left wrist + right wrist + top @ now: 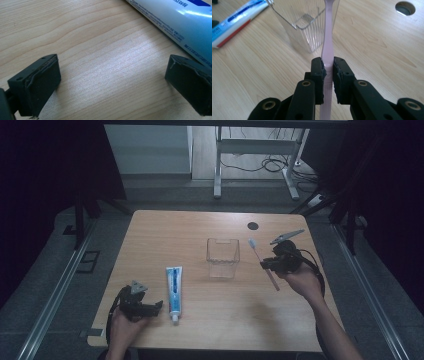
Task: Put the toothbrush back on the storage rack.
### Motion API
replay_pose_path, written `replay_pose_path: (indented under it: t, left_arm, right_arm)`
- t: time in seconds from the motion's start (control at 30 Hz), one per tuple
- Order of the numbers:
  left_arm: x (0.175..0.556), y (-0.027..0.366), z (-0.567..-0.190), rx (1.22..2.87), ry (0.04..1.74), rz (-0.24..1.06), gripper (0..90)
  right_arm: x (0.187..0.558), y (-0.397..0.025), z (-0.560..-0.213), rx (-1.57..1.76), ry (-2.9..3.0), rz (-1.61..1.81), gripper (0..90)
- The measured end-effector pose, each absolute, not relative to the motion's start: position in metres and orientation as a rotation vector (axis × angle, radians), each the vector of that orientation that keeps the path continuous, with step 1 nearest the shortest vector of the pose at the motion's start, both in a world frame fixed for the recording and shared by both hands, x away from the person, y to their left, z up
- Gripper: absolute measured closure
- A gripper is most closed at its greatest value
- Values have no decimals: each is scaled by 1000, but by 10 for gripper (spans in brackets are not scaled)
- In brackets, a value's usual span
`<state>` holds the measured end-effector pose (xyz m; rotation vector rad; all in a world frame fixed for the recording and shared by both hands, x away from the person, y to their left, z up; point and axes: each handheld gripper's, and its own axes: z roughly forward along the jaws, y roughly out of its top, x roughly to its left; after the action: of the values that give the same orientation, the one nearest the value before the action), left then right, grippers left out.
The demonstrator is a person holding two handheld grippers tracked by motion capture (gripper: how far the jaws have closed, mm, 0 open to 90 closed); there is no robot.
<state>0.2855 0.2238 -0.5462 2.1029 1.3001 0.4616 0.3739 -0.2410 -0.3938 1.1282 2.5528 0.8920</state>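
Right claw [328, 68] clenched on pink toothbrush [265, 265], just right of the clear cup [223, 257]; left claw [110, 82] released beside the tube [174, 287].
Risk: grip sits mid-handle, so the brush may pivot or clip the cup rim and tip it. Long axis runs away from the person, head end far, past the cup, above the desk [165, 230].

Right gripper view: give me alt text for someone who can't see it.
The right gripper is clamped on the handle of a pink toothbrush, which points toward a clear plastic cup on the wooden table. A toothpaste tube lies at upper left.
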Motion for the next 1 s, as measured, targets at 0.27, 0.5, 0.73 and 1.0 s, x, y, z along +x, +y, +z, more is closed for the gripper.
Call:
replay_pose_path:
  t: [0.27, 0.5, 0.73, 1.0]
  left_arm:
    - [286, 224, -546, 2103, 1300, 462, 2]
    - [286, 224, -546, 2103, 1300, 462, 2]
    - [286, 224, -546, 2103, 1300, 461, 2]
    - [286, 224, -546, 2103, 1300, 461, 2]
  right_arm:
    - [376, -234, -388, 1116, 2520, 951, 782]
    - [380, -229, -383, 1108, 2496, 1006, 782]
    - [385, -224, -379, 1106, 2470, 1053, 782]
    - [393, -215, -376, 1097, 2447, 1102, 782]
